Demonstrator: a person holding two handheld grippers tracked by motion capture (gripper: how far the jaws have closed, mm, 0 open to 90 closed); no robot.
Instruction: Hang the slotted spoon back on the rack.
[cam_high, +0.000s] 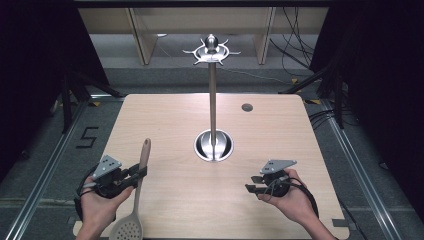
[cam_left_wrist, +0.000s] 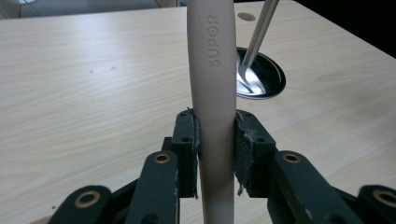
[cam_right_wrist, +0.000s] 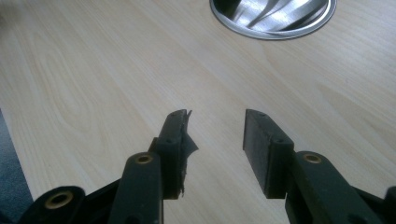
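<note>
A beige slotted spatula (cam_high: 136, 200) lies lengthwise in the high view, its perforated head (cam_high: 127, 227) near the table's front edge and its handle pointing away. My left gripper (cam_high: 141, 172) is shut on that handle; in the left gripper view the handle (cam_left_wrist: 212, 70), marked SUPOR, runs up between both pads (cam_left_wrist: 192, 140). My right gripper (cam_high: 254, 183) hangs low over the table at the front right, open, with bare wood between its fingers (cam_right_wrist: 175, 140). A metal stand (cam_high: 213, 100) with a hooked top ring (cam_high: 212, 50) rises from a round steel base (cam_high: 213, 145) at the table's middle.
The wooden table (cam_high: 165, 115) has a small round grommet hole (cam_high: 247, 107) at the back right. Dark floor with rails and cables surrounds it. The steel base also shows in the left gripper view (cam_left_wrist: 266, 74) and the right gripper view (cam_right_wrist: 275, 18).
</note>
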